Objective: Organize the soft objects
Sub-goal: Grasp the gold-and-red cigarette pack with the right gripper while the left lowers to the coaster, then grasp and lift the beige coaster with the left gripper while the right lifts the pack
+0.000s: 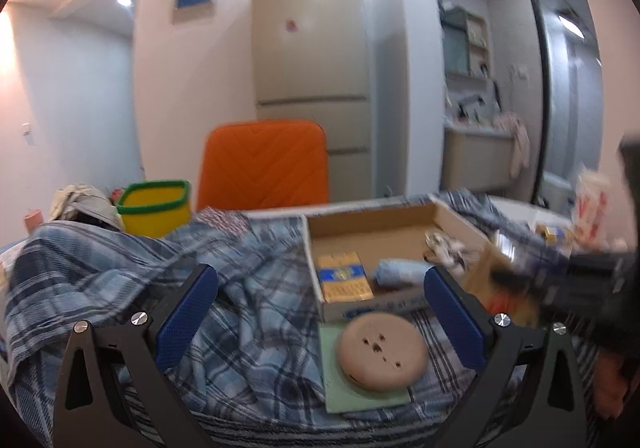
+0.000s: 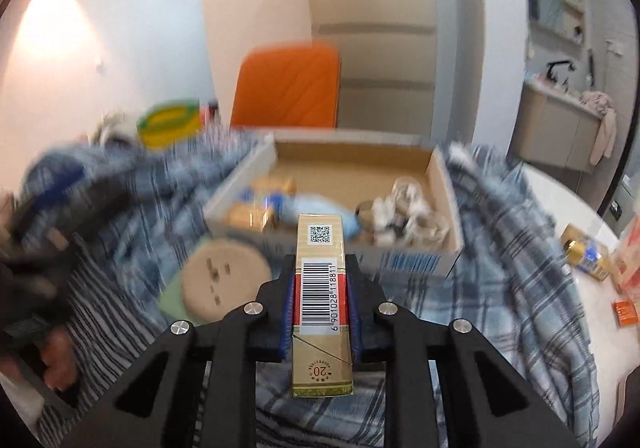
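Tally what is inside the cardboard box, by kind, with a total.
In the cardboard box:
Gold packs: 1
Light blue rolled cloths: 1
Crumpled pale bundles: 1
Total: 3
The pack with a barcode in the right gripper is not counted.

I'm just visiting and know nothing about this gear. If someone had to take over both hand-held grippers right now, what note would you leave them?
Right hand-held gripper: shut on a gold cigarette pack, held just short of the cardboard box.
Left hand-held gripper: open, holding nothing, above the plaid cloth.
Already in the box: another gold pack, a light blue roll, a crumpled white wad.
Outside it: a round tan pad on a green sheet in front of the box, and a gold and blue pack on the white tabletop to the right.
Left, probably: drop the held pack in the box, then collect the rest.
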The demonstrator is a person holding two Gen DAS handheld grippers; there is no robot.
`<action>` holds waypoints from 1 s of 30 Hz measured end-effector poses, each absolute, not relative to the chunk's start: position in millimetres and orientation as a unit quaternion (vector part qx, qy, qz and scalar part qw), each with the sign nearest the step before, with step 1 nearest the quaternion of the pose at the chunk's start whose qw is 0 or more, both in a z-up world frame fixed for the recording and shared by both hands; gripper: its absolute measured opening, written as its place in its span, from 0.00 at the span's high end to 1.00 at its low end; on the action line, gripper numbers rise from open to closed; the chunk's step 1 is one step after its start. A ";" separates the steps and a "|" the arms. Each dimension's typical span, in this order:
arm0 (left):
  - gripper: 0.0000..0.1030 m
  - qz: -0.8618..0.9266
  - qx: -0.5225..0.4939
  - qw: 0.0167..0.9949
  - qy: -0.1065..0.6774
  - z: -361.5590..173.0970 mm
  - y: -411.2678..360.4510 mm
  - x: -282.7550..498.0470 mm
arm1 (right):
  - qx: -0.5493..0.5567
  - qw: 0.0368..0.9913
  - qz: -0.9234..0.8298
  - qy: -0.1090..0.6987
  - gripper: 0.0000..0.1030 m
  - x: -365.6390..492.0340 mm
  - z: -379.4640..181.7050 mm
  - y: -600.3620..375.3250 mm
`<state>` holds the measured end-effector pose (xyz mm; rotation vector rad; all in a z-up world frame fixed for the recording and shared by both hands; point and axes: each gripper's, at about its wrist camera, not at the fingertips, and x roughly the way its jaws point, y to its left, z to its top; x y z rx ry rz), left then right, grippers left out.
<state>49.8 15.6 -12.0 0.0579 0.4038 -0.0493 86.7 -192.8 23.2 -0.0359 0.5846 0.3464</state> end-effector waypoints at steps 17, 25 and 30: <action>0.10 -0.108 0.085 0.882 0.450 -63.0 -26.4 120.8 | 0.020 0.955 0.125 0.270 0.77 89.3 29.8 -213.2; 0.10 -0.116 0.128 0.871 0.460 -77.9 -37.3 116.4 | 0.047 0.947 0.120 0.293 0.77 99.1 25.5 -224.1; 0.19 -0.111 0.132 0.860 0.480 -86.1 -39.6 123.8 | 0.044 0.946 0.121 0.298 0.77 101.0 23.2 -223.0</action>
